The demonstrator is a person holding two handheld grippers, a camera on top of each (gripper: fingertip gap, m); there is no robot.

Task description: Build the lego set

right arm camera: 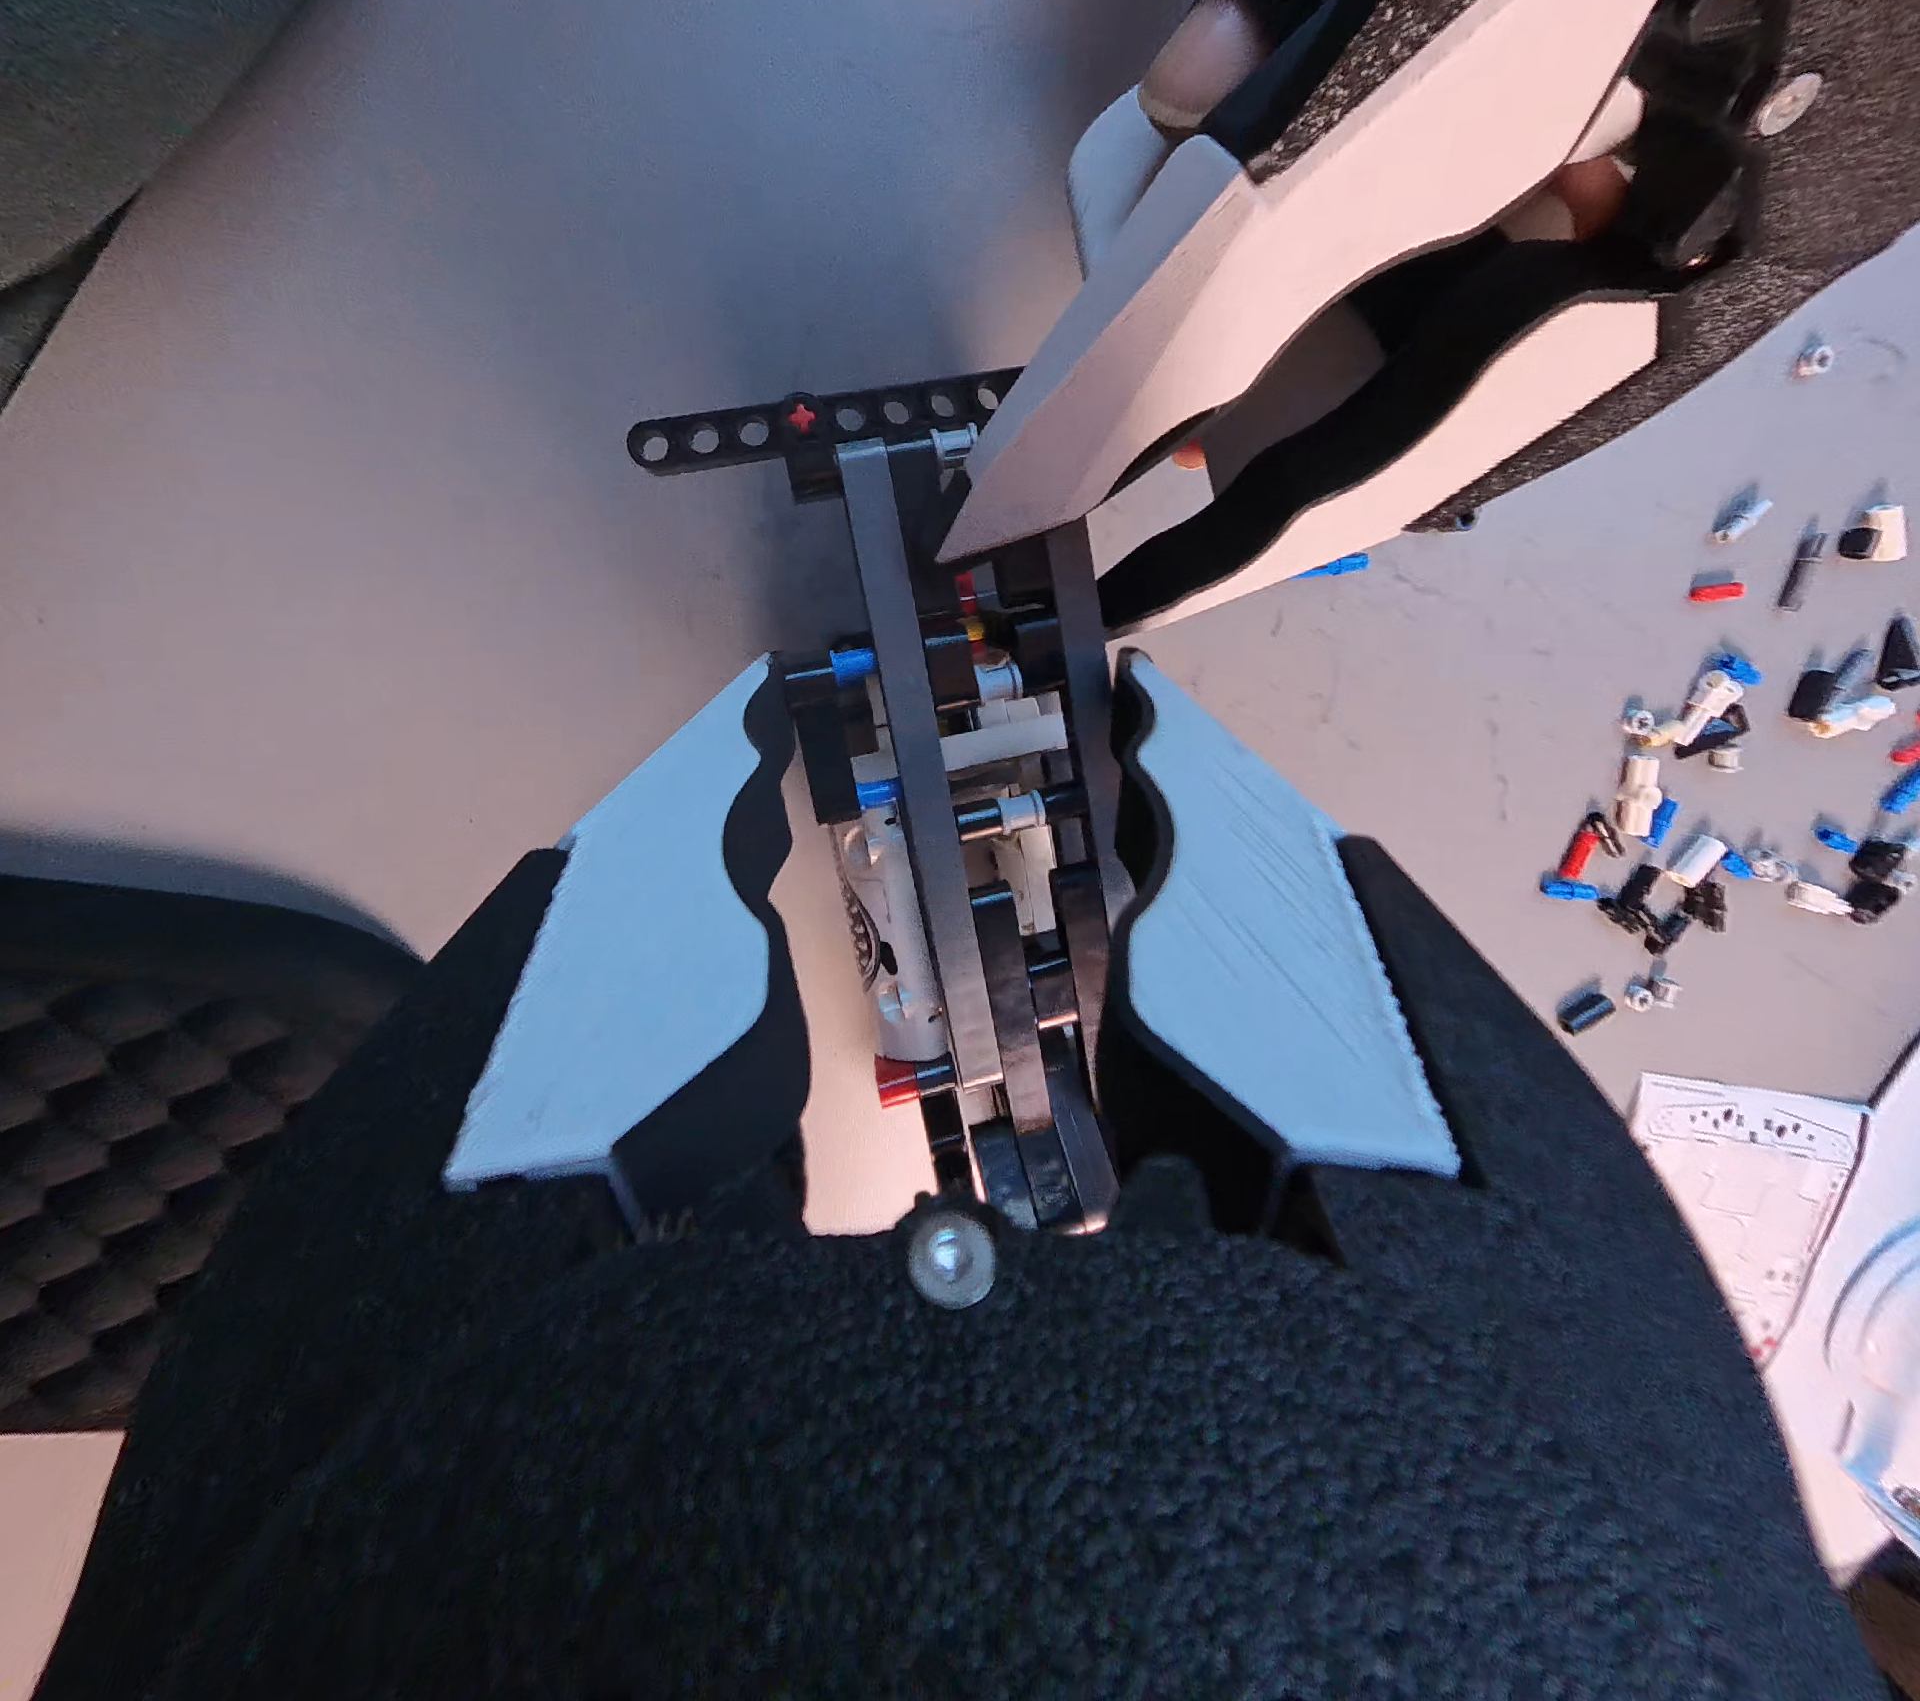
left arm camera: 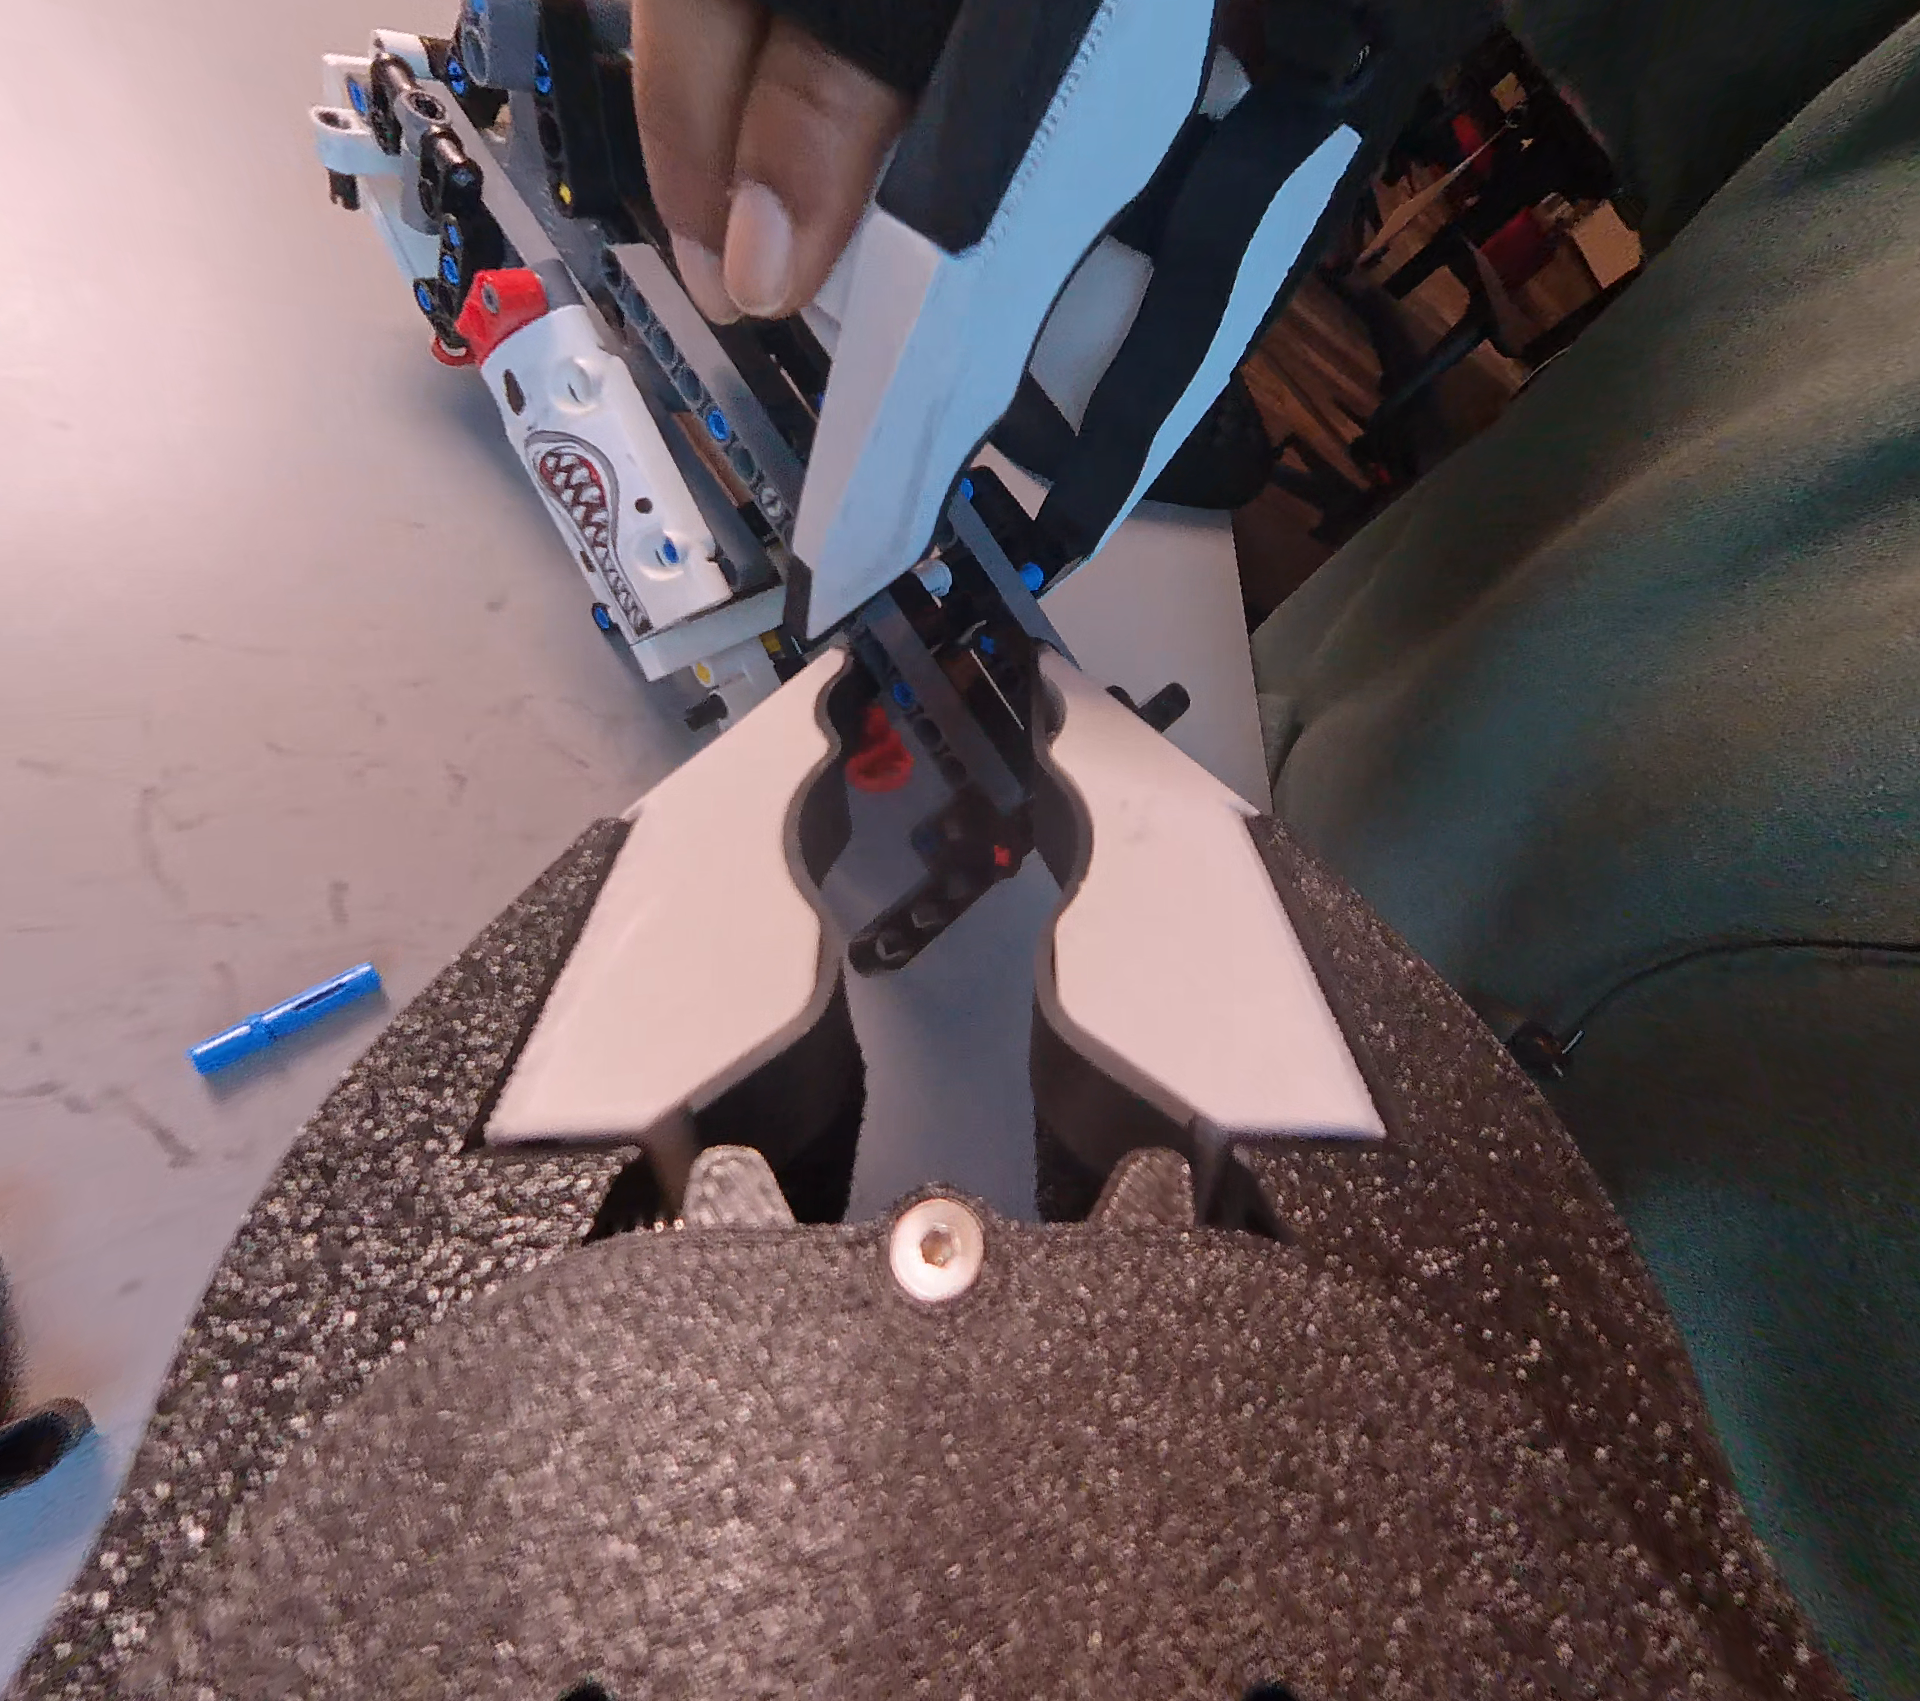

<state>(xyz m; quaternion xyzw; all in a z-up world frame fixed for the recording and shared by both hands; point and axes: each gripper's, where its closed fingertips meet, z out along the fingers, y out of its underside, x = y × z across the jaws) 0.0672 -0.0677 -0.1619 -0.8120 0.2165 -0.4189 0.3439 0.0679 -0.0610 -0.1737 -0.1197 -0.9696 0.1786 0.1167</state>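
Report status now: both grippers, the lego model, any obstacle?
Left gripper, right gripper: both straddle the lego model, grip unclear. Loose blue pin lies aside. No obstacle seen.

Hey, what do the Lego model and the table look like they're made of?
Lego model: hard moulded plastic, smooth and slightly glossy, judging by its crisp pin holes and highlights. Table: smooth pale matte top, probably laminate, with faint scuffs; the exact material is unclear.
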